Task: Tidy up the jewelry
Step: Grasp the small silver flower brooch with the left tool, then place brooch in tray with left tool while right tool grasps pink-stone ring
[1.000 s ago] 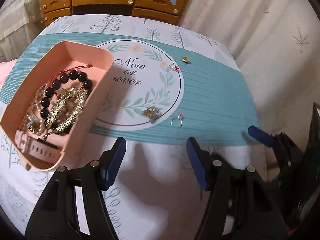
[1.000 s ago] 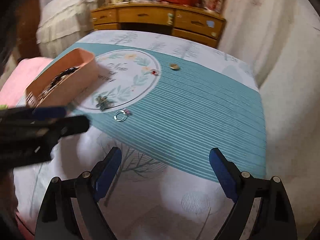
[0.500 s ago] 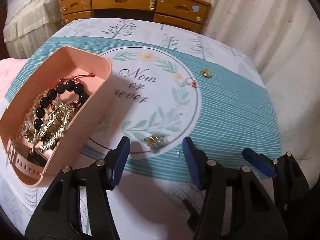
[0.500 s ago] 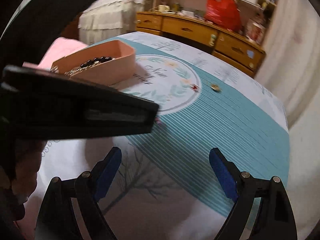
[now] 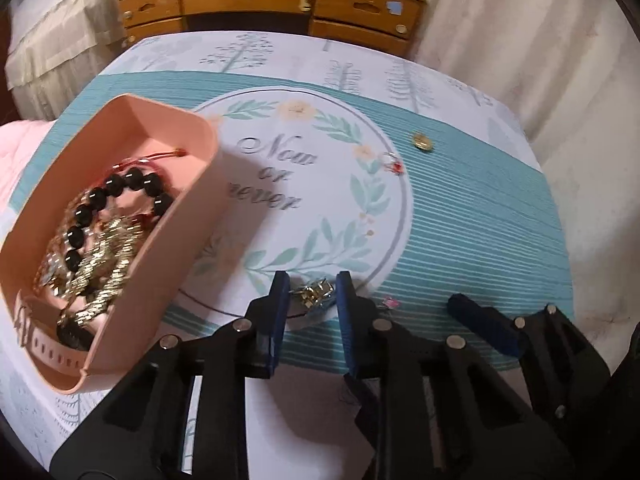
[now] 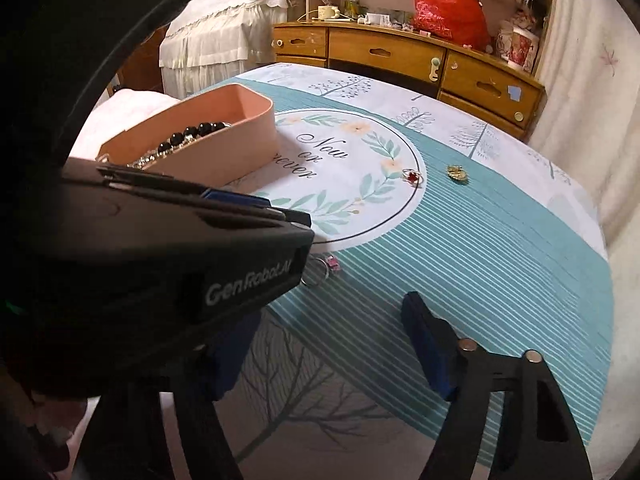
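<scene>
— So, left to right: what's readable?

— "GenRobot.AI" on the left gripper (image 6: 168,264); "Now or never" on the table (image 5: 480,216) cloth.

— Fingers?

— Left's are closing narrowly around a gold brooch (image 5: 314,292) near the table's near edge; contact unclear. Pink tray (image 5: 192,216) sits left. Right gripper (image 6: 324,356) is closing, empty, its left finger hidden.

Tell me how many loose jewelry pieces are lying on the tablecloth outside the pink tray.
4: a gold brooch between the left gripper's closing fingers, a pink-stone ring just right of it, a red-stone ring on the circle's edge, a gold piece farther back.
</scene>
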